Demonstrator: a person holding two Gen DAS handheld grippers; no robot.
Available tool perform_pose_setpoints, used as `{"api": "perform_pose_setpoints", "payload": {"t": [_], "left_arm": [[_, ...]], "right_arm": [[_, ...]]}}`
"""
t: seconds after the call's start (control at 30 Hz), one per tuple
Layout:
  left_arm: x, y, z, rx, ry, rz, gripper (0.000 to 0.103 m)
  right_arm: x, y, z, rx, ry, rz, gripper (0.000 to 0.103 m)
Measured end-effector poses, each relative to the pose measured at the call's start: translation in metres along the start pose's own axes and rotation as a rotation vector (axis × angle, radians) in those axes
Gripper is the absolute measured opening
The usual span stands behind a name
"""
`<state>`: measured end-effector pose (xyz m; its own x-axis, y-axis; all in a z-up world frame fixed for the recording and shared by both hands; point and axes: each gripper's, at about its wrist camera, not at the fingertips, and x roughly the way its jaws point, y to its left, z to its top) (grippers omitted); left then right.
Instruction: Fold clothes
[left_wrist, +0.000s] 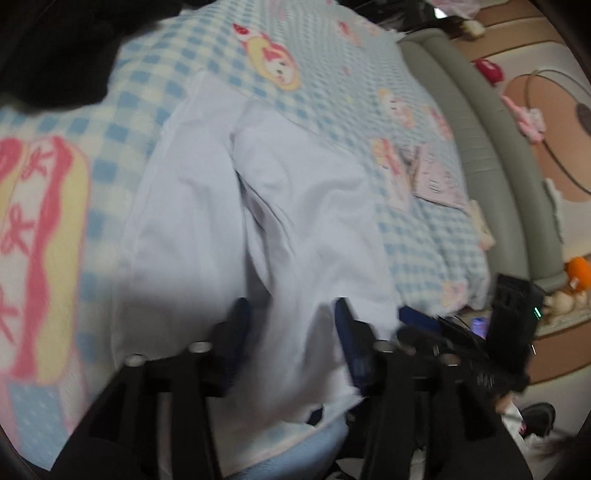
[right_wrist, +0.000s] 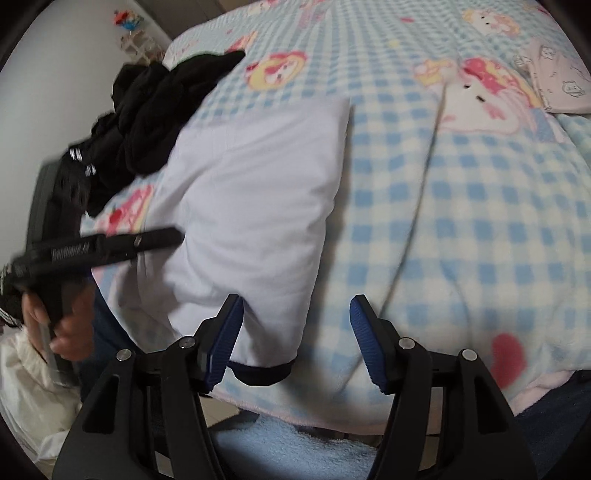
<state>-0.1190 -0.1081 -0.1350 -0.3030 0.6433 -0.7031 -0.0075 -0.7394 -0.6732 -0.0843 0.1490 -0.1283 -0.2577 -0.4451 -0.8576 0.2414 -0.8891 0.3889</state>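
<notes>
A heap of black clothes (right_wrist: 155, 110) lay at the far left of the bed, on a blue-checked blanket (right_wrist: 461, 229) printed with cartoon figures. Beside it, near the bed's front edge, a white garment (right_wrist: 251, 206) with a dark-trimmed hem lay partly folded on the blanket. A person's hand (right_wrist: 64, 325) held the left tongs (left_wrist: 291, 317) over the white garment, spread, cloth between the pads but not pinched. The right tongs (right_wrist: 295, 314) hovered over the garment's hem corner, spread wide and gripping nothing. Farther right, a small pale printed cloth (right_wrist: 557, 81) rested on the blanket.
</notes>
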Motion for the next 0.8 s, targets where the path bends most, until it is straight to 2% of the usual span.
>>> {"api": "perform_pose_setpoints", "payload": {"t": [0.07, 0.13, 0.17, 0.33, 0.43, 0.5, 0.53, 0.6, 0.7, 0.8], "left_arm": [[0.001, -0.006, -0.006, 0.030, 0.000, 0.015, 0.048], [0.000, -0.015, -0.010, 0.067, -0.015, 0.047, 0.009], [-0.002, -0.022, -0.010, 0.089, -0.032, 0.071, 0.009], [-0.052, -0.058, 0.003, 0.130, -0.213, 0.064, 0.007], [-0.057, -0.039, 0.005, 0.098, -0.169, 0.165, 0.007], [-0.042, -0.001, -0.001, -0.006, -0.078, 0.236, 0.007], [-0.037, 0.013, -0.007, -0.049, -0.053, 0.242, 0.006], [-0.041, 0.028, -0.018, -0.096, -0.064, 0.219, 0.006], [-0.057, 0.030, -0.024, -0.113, -0.121, 0.202, 0.007], [-0.059, 0.034, -0.022, -0.135, -0.141, 0.131, 0.014]], "right_arm": [[0.001, -0.009, 0.002, 0.049, 0.003, 0.007, 0.062], [0.006, -0.016, 0.001, 0.092, 0.028, -0.019, 0.062], [0.008, -0.018, 0.000, 0.105, 0.039, -0.021, 0.062], [0.009, -0.012, -0.001, 0.074, 0.033, -0.006, 0.062], [0.014, -0.008, -0.003, 0.037, 0.045, -0.017, 0.062], [0.022, -0.007, -0.005, 0.025, 0.066, -0.044, 0.063], [0.025, -0.006, -0.005, 0.025, 0.076, -0.056, 0.063], [0.021, -0.006, -0.006, 0.023, 0.061, -0.049, 0.063], [0.012, -0.005, -0.004, 0.016, 0.027, -0.035, 0.063], [0.014, -0.006, 0.001, 0.016, 0.032, 0.006, 0.065]]}}
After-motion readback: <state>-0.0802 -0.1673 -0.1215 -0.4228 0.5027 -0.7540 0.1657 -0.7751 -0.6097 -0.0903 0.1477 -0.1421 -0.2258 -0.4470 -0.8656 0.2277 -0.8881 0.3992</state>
